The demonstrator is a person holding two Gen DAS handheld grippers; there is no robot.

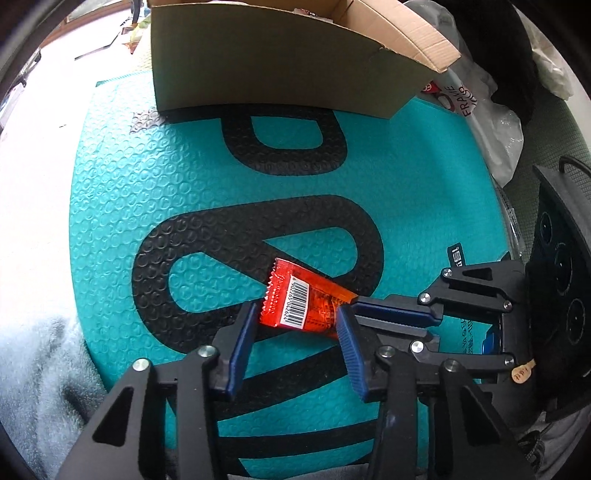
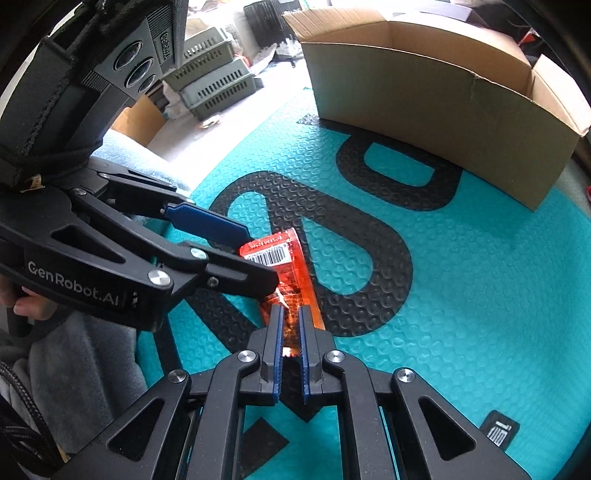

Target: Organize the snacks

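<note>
Step in hand: picking one snack packet (image 1: 303, 302) off the teal mat (image 1: 147, 192), short of the cardboard box (image 1: 273, 70), which stands open at the mat's far edge. My right tongs (image 2: 290, 325) are clenched on one end of the packet, the pads pinching the red wrapper between them. My left tongs (image 1: 295, 332) straddle the barcode end; their jaws stand partly apart, one on each side of the wrapper, the right pad at or very near its edge, the left pad just clear. Not gripping as far as I can judge. The packet lies flat on the mat, on the black lettering, well apart from the box. Next move, as I read it: either close the left tongs on the free end or draw them back, then lift with the right and carry over the near wall of the box, high enough to clear the raised flap (image 1: 417, 33). Risk: thin slippery film, may slide out of a one-end pinch. Hard to make out: the box's inside is hidden behind its wall, only a scrap of something showing at the rim. The brand side of the packet faces down. Clutter beyond the mat is blurred and bent by the lens.
</note>
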